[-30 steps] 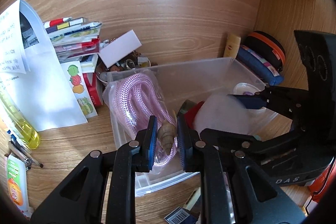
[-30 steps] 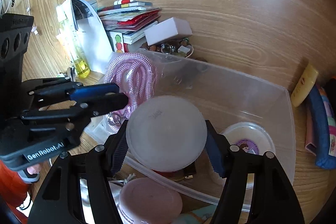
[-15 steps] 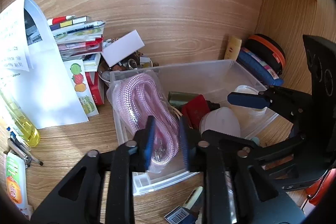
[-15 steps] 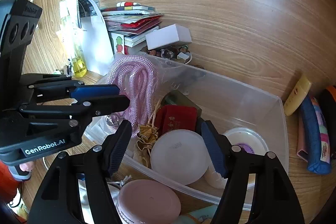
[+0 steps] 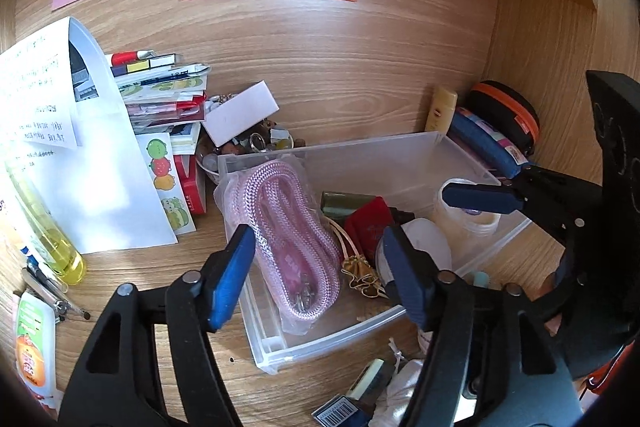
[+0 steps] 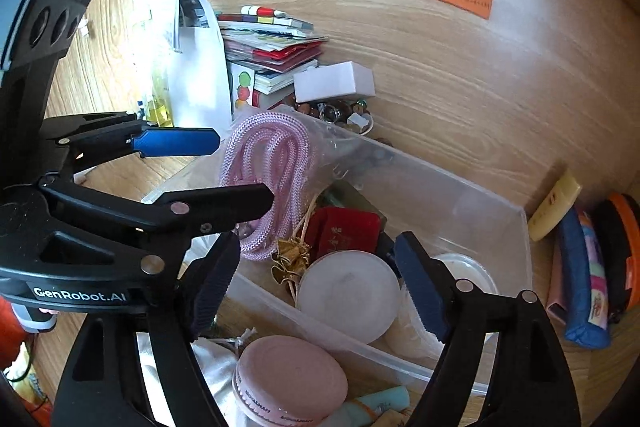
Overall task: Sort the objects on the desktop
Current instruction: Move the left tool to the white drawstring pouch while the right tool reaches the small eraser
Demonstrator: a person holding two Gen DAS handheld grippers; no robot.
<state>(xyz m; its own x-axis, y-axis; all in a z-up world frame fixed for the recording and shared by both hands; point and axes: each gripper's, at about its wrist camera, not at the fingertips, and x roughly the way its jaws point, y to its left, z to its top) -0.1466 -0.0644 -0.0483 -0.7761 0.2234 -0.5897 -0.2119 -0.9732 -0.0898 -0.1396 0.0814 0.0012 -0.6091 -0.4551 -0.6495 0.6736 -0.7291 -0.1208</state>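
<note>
A clear plastic bin [image 5: 360, 155] [image 6: 460, 195] stands on the wooden desk. In it lie a bagged pink rope [image 5: 288, 219] [image 6: 272, 163], a small gold ornament [image 5: 360, 273] [image 6: 290, 259], a red pouch [image 5: 368, 223] [image 6: 346, 231] and a white round lid [image 6: 348, 291] [image 5: 424, 243]. My left gripper [image 5: 316, 247] hovers over the bin's near left part. Its jaws are opening, with nothing pressed between them. My right gripper [image 6: 316, 251] hangs above the white lid. Its jaws are opening too, with pads clear of the lid.
A stack of books [image 5: 160, 95], a white box [image 5: 240, 113], a white sheet [image 5: 80, 167] and a yellow bottle [image 5: 52, 243] crowd the left. A blue pencil case [image 6: 580, 287] and an orange-rimmed case [image 5: 504, 111] lie right of the bin. A pink round case [image 6: 288, 383] sits before it.
The left gripper opened and dropped the gold ornament, which now lies in the bin. The right gripper let go of the white lid, which now rests in the bin, and its jaws widened.
</note>
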